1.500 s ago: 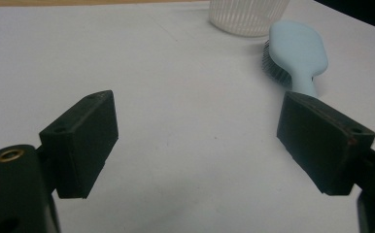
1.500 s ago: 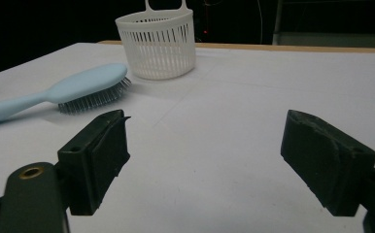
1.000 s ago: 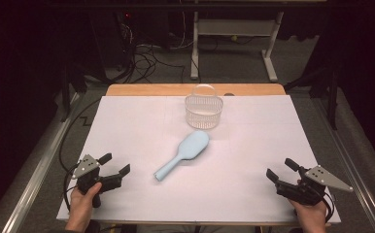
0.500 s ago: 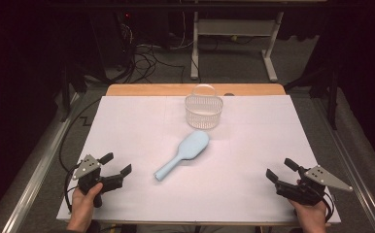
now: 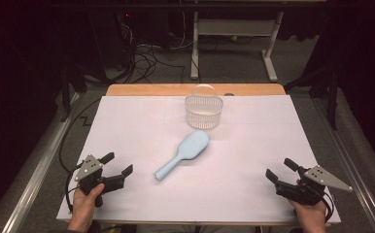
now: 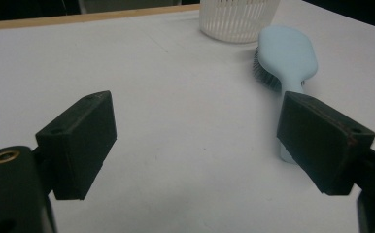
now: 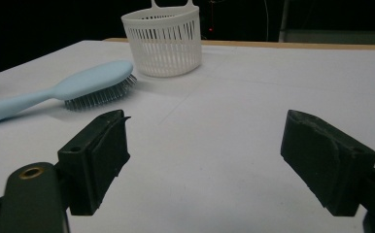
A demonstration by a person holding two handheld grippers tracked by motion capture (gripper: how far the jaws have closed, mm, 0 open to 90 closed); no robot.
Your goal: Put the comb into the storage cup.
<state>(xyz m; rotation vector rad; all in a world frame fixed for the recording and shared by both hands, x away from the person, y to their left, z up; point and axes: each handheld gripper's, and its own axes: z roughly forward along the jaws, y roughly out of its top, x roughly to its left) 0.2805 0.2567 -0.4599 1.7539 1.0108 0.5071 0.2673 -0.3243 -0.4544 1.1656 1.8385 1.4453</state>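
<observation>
A light blue hairbrush [image 5: 184,153] lies bristles down near the middle of the white table [image 5: 137,121], its handle pointing toward the front left. It also shows as the hairbrush [image 6: 286,60] and the hairbrush [image 7: 74,90]. Just behind it stands a white slatted basket [image 5: 204,109], seen too as the basket [image 6: 236,18] and the basket [image 7: 163,41]. My left gripper [image 5: 117,164] rests open at the front left, a hand's reach from the brush handle. At the front right my right gripper [image 5: 281,170] is open and holds nothing.
A wooden strip [image 5: 176,89] runs along the table's far edge. Beyond it are a white desk frame [image 5: 234,43] and cables on the floor [image 5: 146,53]. Metal rails [image 5: 35,170] flank the table. Broad bare tabletop lies between the grippers.
My left gripper has shifted slightly forward and right on the table. The right gripper, brush and basket have not moved.
</observation>
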